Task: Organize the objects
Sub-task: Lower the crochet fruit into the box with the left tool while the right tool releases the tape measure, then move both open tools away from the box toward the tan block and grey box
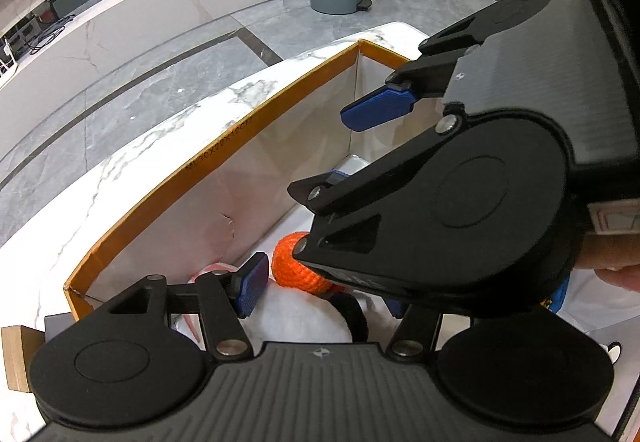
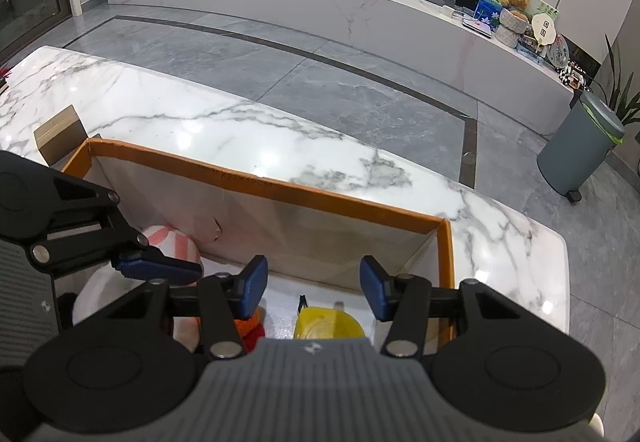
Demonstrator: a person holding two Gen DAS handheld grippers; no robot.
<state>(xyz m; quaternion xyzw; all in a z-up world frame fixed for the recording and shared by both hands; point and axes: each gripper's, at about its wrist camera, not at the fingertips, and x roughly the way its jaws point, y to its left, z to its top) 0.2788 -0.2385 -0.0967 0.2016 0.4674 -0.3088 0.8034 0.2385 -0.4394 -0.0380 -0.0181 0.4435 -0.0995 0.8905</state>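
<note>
A small brown cardboard piece [image 2: 56,133] stands on the marble worktop [image 2: 200,113], touching the far left corner of the orange-rimmed box [image 2: 320,197]. The box lies open on the worktop, and the things for sorting lie inside it. At its left end is a white plush toy [image 1: 296,318] with a pink-striped part [image 2: 176,242]. The left gripper [image 1: 324,296] points down over this toy with its jaws apart. One blue pad [image 1: 252,284] shows just beside the toy, while the other is mostly hidden behind the right gripper. Just right of that pad an orange knitted ball [image 1: 292,266] rests against the plush. Further right a yellow thing [image 2: 328,324] lies on the box floor, partly hidden under the right gripper [image 2: 314,290]. That gripper's two blue pads stand apart above the box with nothing pressed between them. A white packet [image 1: 354,163] lies in the far right corner of the box. On the floor well beyond the worktop, at the right, stands a grey bin [image 2: 580,149].
</note>
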